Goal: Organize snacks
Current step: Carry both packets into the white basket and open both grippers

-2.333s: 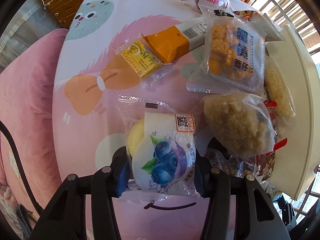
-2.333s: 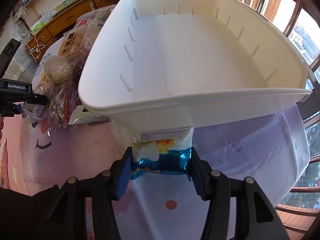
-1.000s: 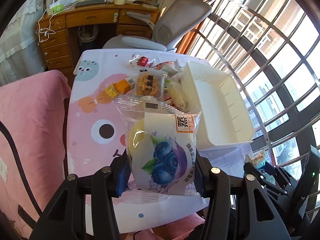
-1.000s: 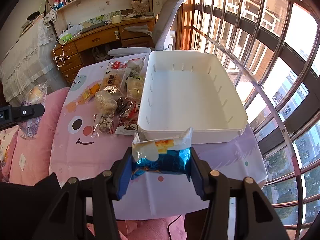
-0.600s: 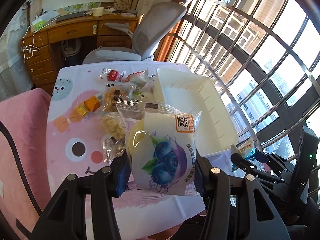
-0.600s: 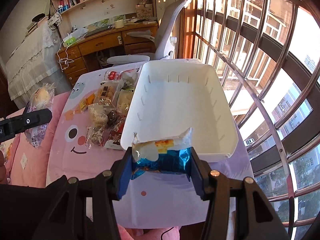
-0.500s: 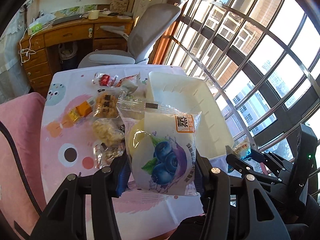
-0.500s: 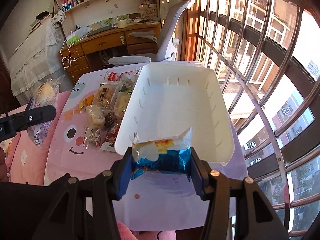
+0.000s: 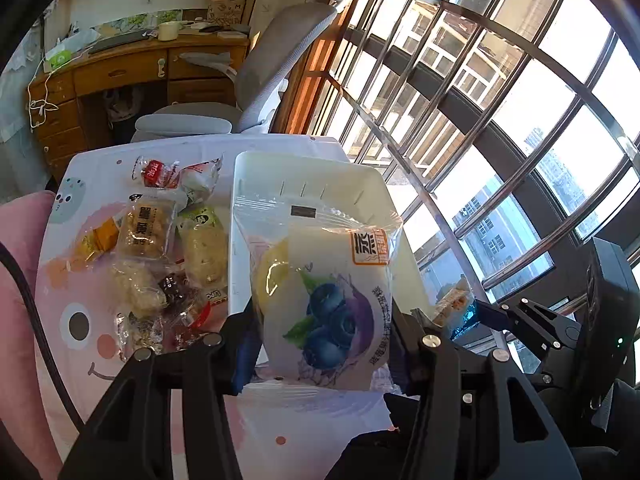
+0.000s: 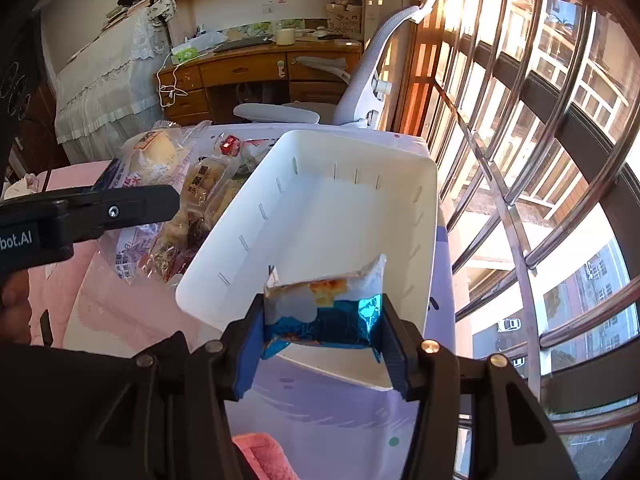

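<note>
On the left of the table, a loose pile of wrapped snacks lies on the printed cloth, just beside the left wall of the white bin. The left gripper is raised above the table with its jaws clamped on a blueberry bun packet, gripped across its lower half; the packet hangs in front of the bin's near end in the left wrist view. The packet appears light, soft and air-filled, its film likely slippery, so a hold across the body rather than the sealed edge seems sound, with modest pressure to avoid crushing the bun. To the right, the right gripper has its jaws closed on a blue foil packet, held over the bin's near rim. That foil looks thin and crinkly, and the contents may be brittle. The bin interior shows no snacks; neither packet is yet deposited.
</note>
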`<state>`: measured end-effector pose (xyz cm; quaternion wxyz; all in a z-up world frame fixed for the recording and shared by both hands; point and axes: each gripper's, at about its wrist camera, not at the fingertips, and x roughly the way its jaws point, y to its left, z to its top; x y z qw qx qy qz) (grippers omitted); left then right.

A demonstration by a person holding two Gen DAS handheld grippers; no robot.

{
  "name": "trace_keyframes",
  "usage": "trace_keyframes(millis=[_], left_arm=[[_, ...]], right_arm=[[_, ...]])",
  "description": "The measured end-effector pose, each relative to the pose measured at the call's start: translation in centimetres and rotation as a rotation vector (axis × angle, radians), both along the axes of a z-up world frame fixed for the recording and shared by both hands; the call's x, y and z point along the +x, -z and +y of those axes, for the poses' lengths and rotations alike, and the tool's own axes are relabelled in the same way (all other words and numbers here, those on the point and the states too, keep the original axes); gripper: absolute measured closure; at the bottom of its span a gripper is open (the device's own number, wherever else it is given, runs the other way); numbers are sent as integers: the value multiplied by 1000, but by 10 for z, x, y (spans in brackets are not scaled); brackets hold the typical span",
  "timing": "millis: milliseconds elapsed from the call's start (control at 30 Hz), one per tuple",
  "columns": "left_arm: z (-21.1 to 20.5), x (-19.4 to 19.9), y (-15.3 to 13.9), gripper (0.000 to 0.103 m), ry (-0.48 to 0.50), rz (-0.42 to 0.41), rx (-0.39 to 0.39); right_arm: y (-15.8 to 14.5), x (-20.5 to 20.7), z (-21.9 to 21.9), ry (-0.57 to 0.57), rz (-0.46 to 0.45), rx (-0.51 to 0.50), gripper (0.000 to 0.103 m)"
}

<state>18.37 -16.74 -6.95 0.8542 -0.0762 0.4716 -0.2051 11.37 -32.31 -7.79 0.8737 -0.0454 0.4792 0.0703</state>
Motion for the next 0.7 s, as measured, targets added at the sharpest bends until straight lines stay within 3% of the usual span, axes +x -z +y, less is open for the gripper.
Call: trace_keyframes(millis=[267,467,700], left_arm=[[-33,12,10,51,-46,21,-11],[-39,15,18,32,-83,59,7],[-38,12,18,28,-116,71,42]], right_arm=[[6,17,-36,-55,14,2,48],[19,26,-46,-83,74,8,46],[23,29,-50,-110,87,31,46]])
